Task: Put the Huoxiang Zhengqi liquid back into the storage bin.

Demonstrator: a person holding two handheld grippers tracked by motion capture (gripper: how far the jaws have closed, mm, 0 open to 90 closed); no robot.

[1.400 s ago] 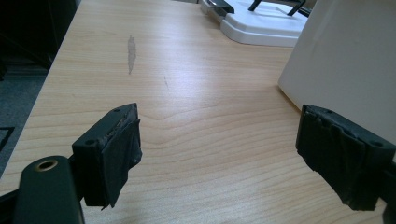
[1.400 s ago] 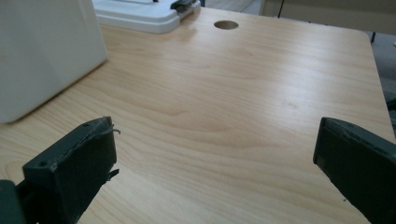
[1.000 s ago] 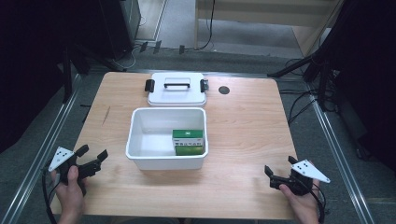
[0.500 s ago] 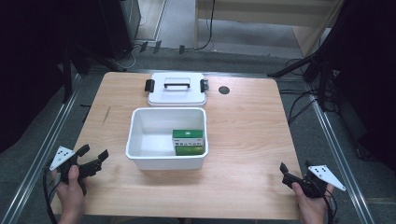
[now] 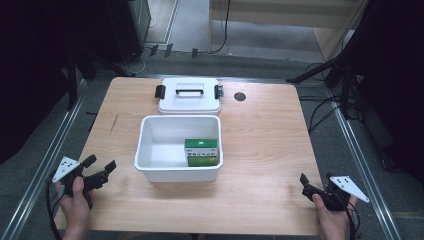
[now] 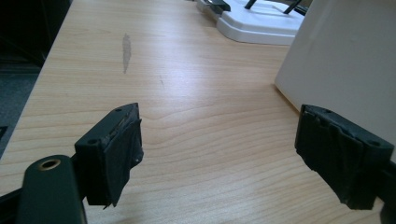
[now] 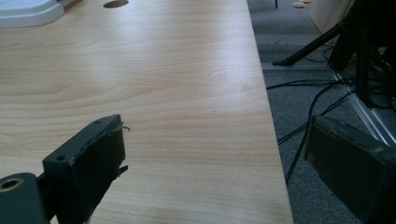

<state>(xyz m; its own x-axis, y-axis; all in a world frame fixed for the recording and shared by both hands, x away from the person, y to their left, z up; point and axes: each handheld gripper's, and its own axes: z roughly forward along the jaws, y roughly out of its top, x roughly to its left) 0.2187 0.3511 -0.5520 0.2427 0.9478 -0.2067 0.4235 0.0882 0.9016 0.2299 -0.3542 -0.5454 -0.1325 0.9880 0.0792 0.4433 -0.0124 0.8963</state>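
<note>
A white open bin (image 5: 178, 118) stands mid-table with a green box (image 5: 201, 145) lying in its right half. Behind it lies the white lid (image 5: 190, 100) with a black handle and black clips. My left gripper (image 5: 101, 162) sits at the front left of the table, open and empty, pointing at the bin. In the left gripper view the gripper (image 6: 219, 144) frames bare wood, with the bin wall (image 6: 345, 60) at the right. My right gripper (image 5: 316, 178) is open at the front right corner; its jaws have just been closing a little, with nothing between them. In the right gripper view the gripper (image 7: 215, 149) straddles the table's right edge.
The wooden table (image 5: 265, 150) has a round cable hole (image 5: 240, 96) near its back right. Metal rails run along both sides of the table. Cables and a stand's legs (image 7: 327, 42) lie on the grey floor beyond the right edge.
My right gripper has slid to the right, out to the table's right edge, and a little nearer the person. The left gripper, bin, box and lid have stayed put.
</note>
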